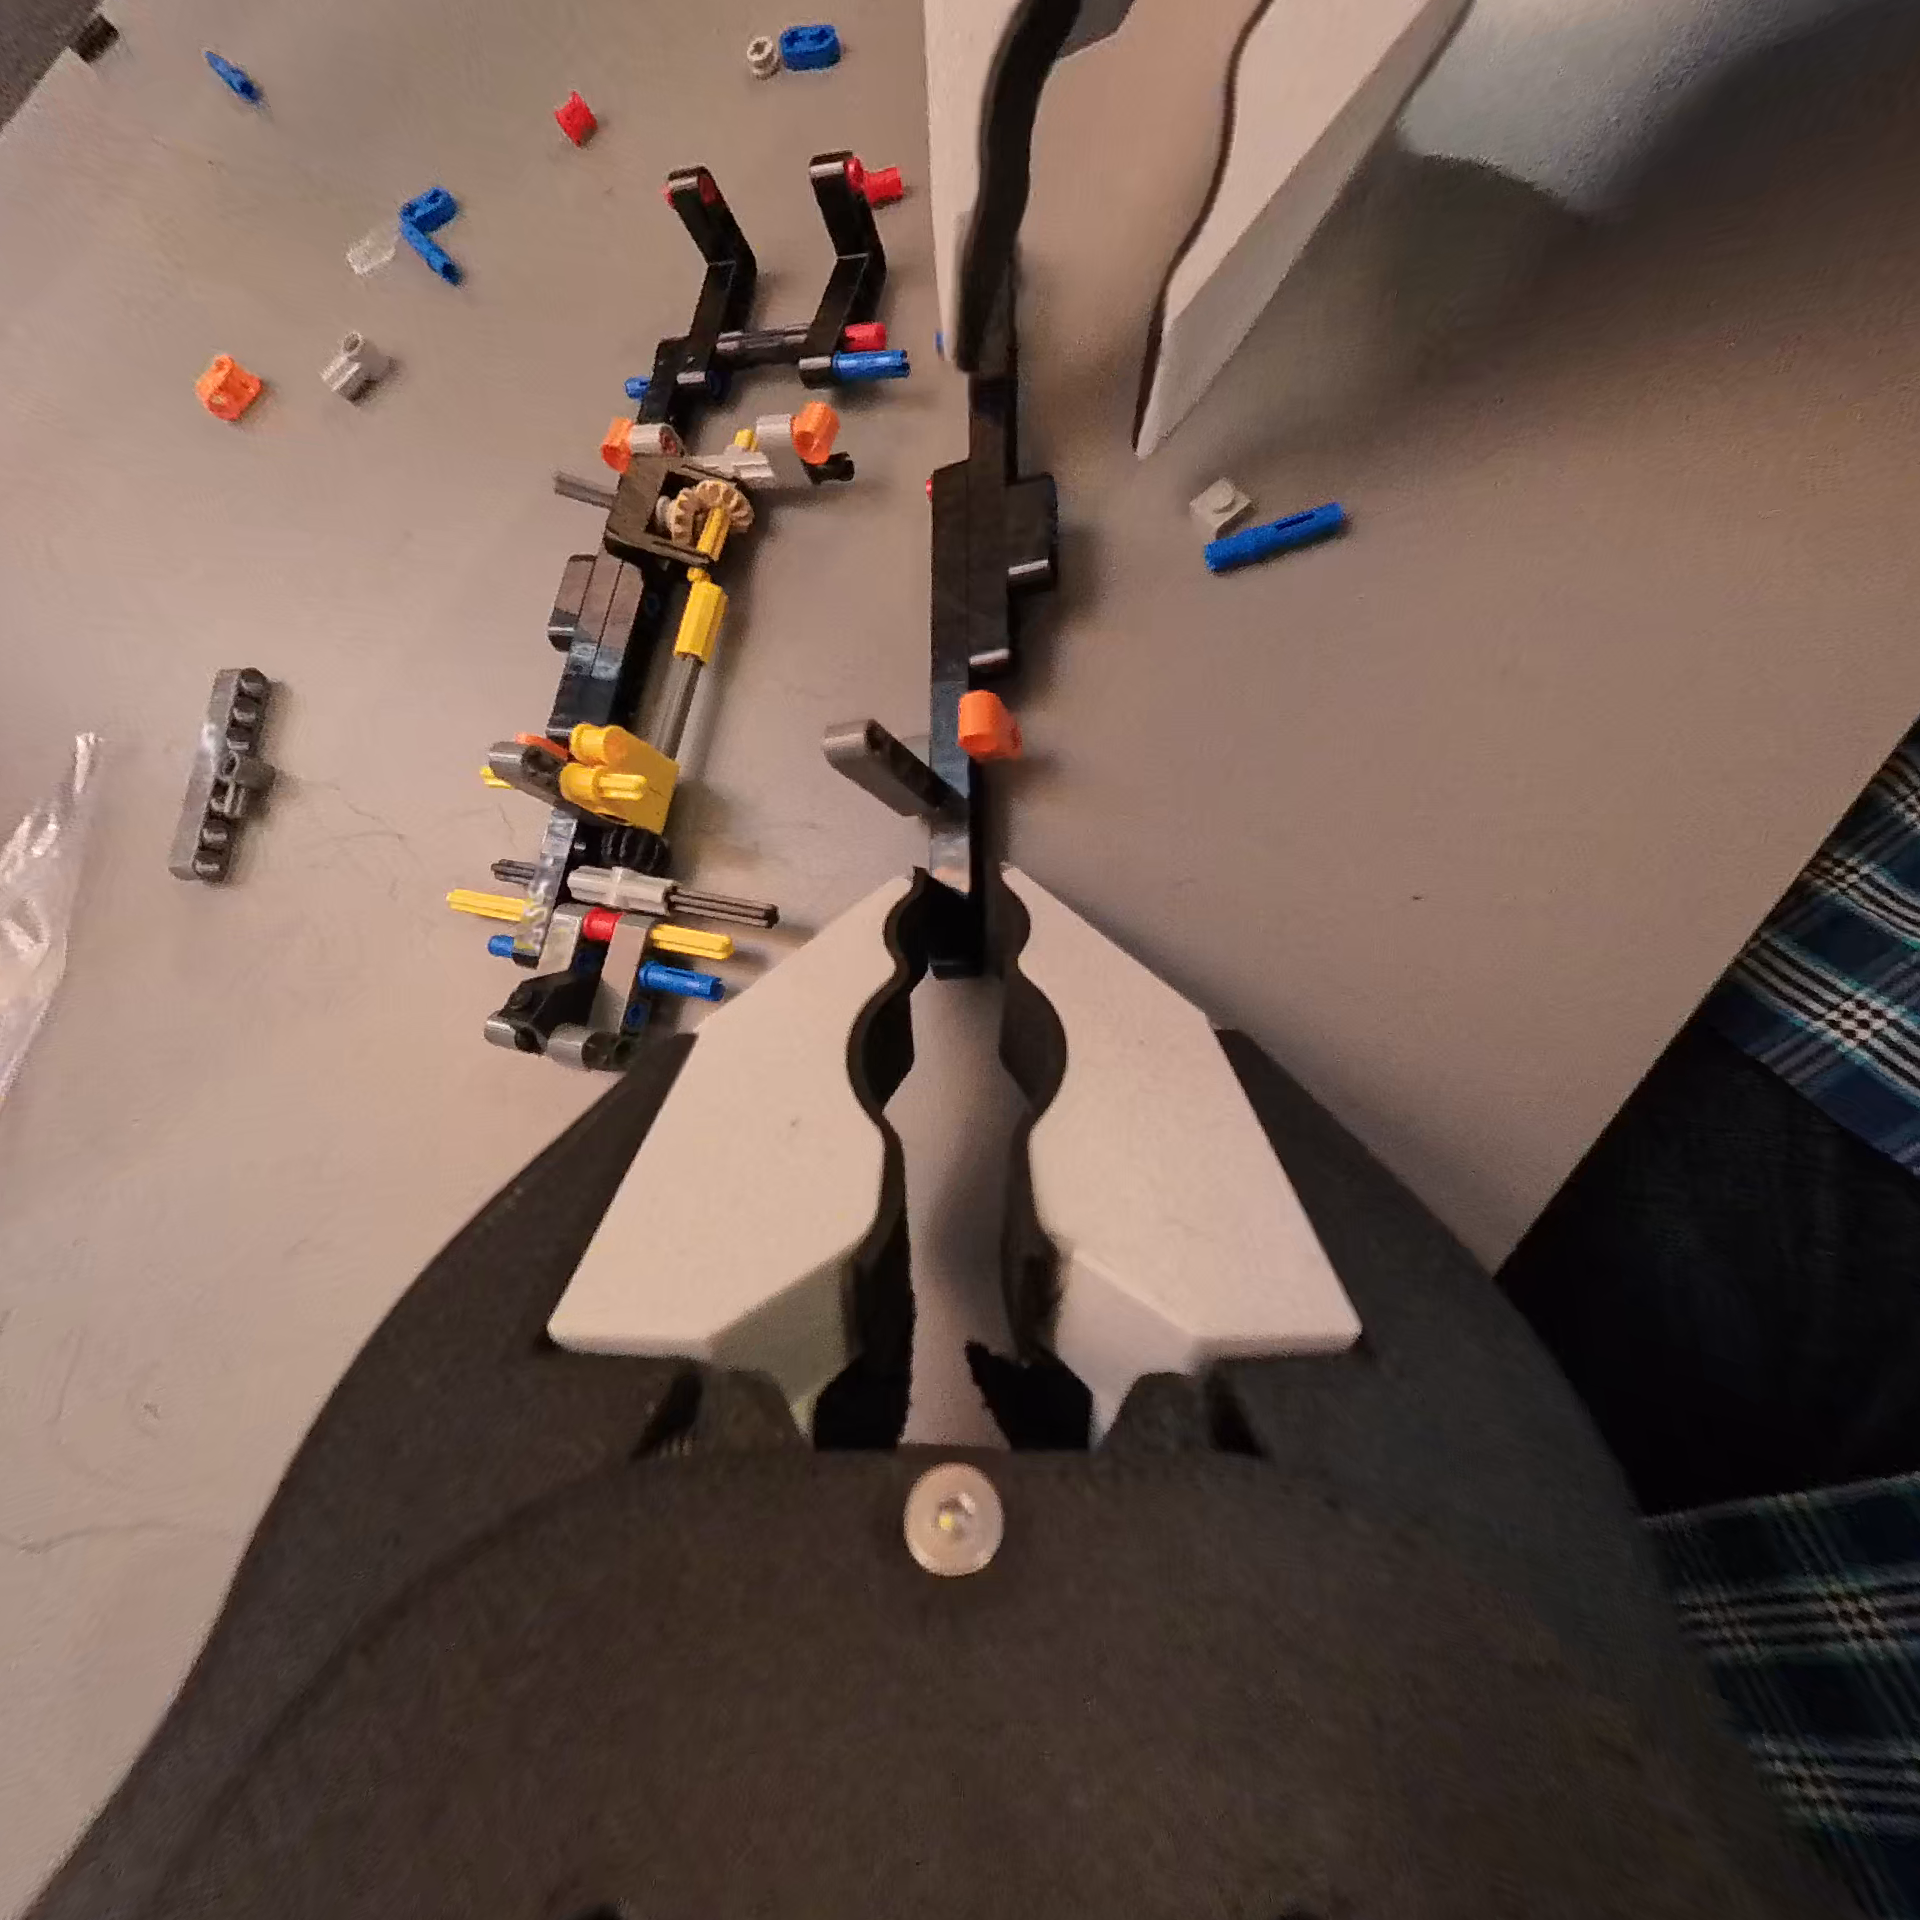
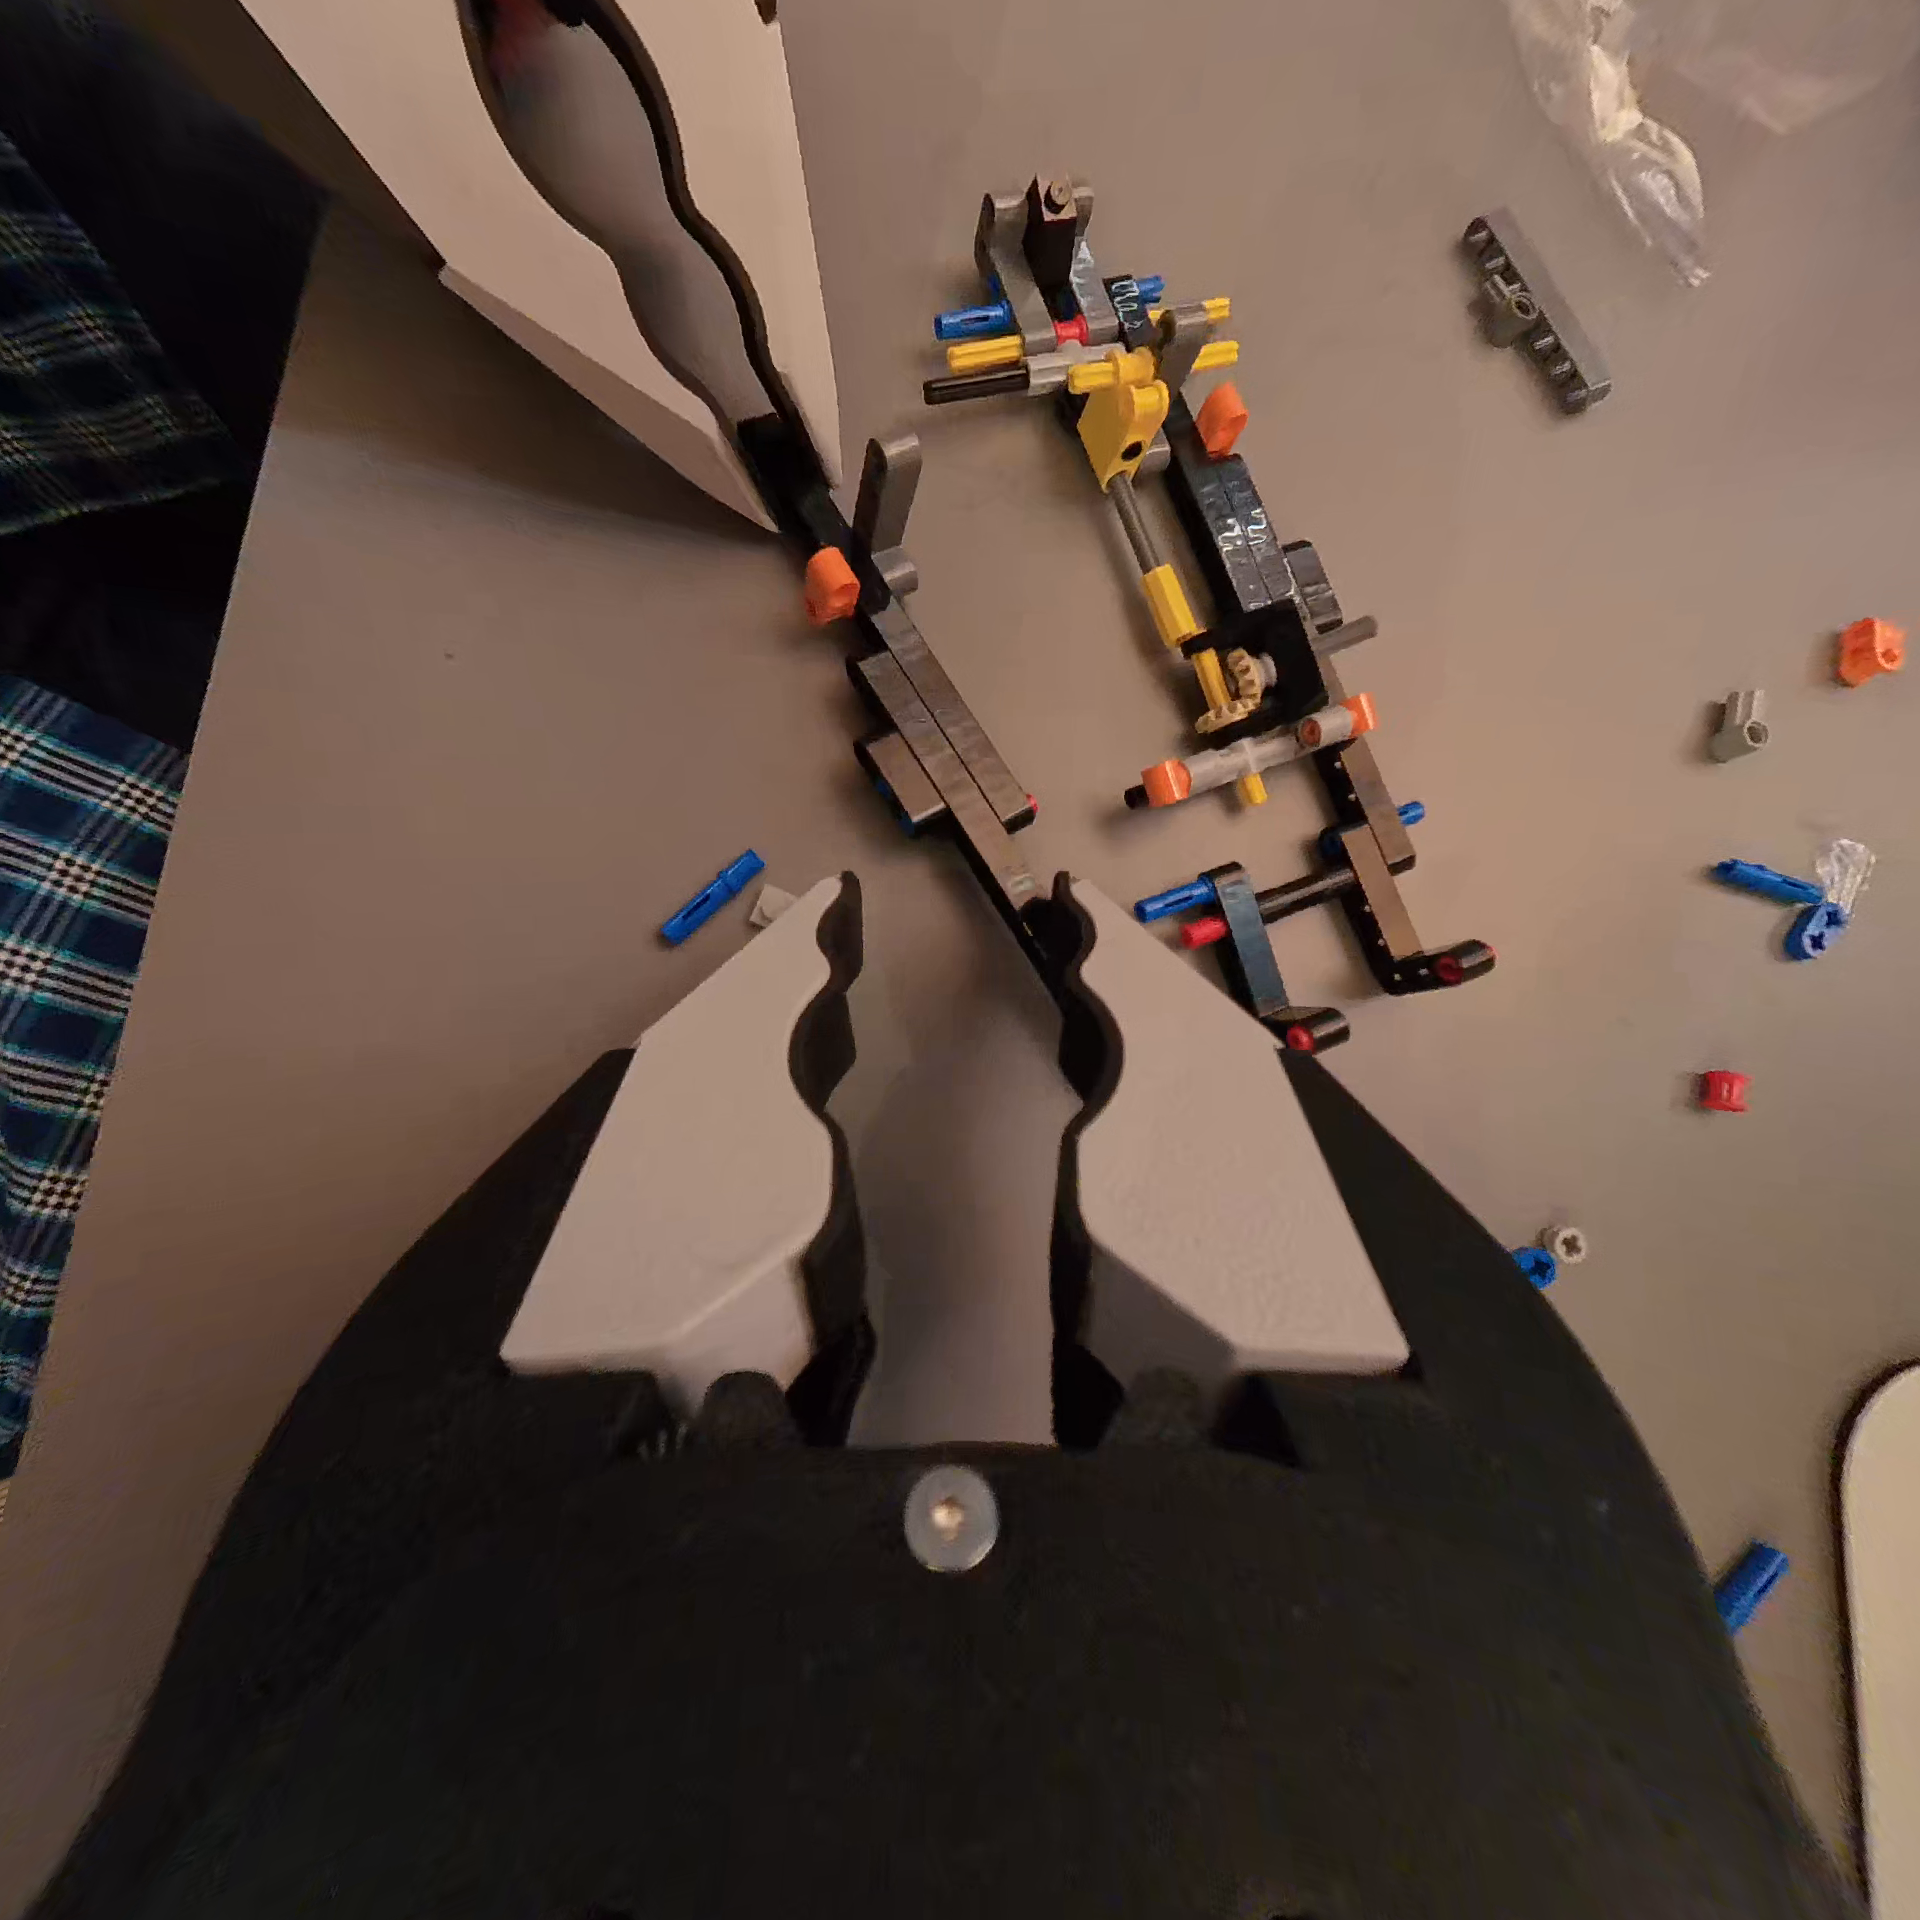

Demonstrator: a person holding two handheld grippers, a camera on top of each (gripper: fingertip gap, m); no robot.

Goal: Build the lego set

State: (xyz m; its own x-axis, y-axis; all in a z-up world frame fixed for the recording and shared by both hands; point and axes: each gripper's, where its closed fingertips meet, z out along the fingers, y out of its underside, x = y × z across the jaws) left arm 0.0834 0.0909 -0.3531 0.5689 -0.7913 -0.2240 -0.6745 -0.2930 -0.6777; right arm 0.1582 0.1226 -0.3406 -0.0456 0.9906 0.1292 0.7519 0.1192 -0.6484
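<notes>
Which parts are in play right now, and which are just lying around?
In play: long black beam assembly, clamped by left gripper; right gripper open at its far end; chassis assembly.
Lying about: loose blue pin, grey beam, plastic bag.

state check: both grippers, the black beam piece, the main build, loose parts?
left gripper: shut on black beam assembly, near end
right gripper: open, beam's far end between its fingers
black beam assembly: one end in the left gripper's grip, apart from chassis
chassis: flat on table, ungripped
blue pin: loose on table
grey beam: loose, flat
</notes>
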